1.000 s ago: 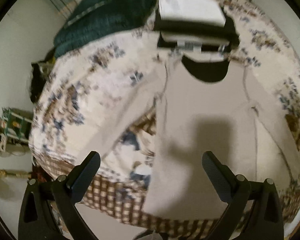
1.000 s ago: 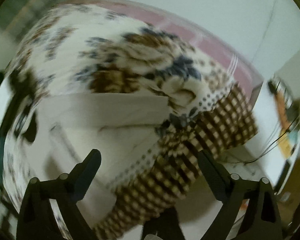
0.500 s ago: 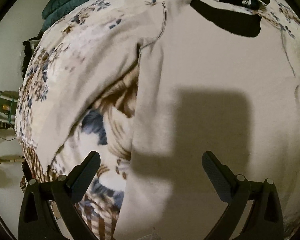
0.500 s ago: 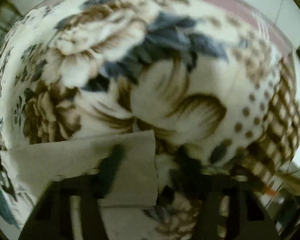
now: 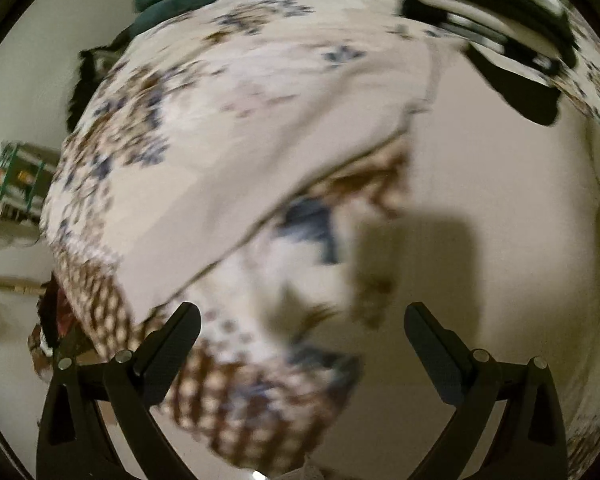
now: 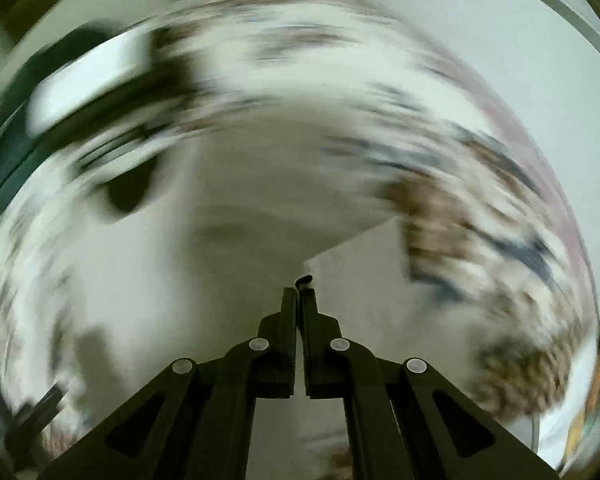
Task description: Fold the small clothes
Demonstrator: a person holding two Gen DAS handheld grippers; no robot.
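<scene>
At the far left of the left wrist view, beyond the left claw (image 5: 302,324), a long beige sleeve (image 5: 236,200) is being shown stretched flat across the floral blanket (image 5: 140,132), running up and away from the left finger toward the shirt (image 5: 500,200). The left claw is being held apart and empty, with the blanket's checked border directly between and below its fingers and the shirt's body ahead and to the right of the right finger; a dark neckline (image 5: 524,96) lies far ahead to the right, just before a stack of folded clothes (image 5: 492,12). In the right wrist view, badly smeared by motion, the right claw (image 6: 300,292) is being held together on a corner of the beige cloth, which seems to be the shirt's other sleeve (image 6: 364,264); a straight edge is rising from the tips toward the upper right. The step in hand is judged to be the folding of that sleeve inward over the body. It is best done by carrying the pinched cuff low and level, so that the fold line is being kept straight along the shoulder seam and no slack is being dragged. The left claw could usefully be lowered onto the body to keep it pinned while the sleeve is being laid across.
</scene>
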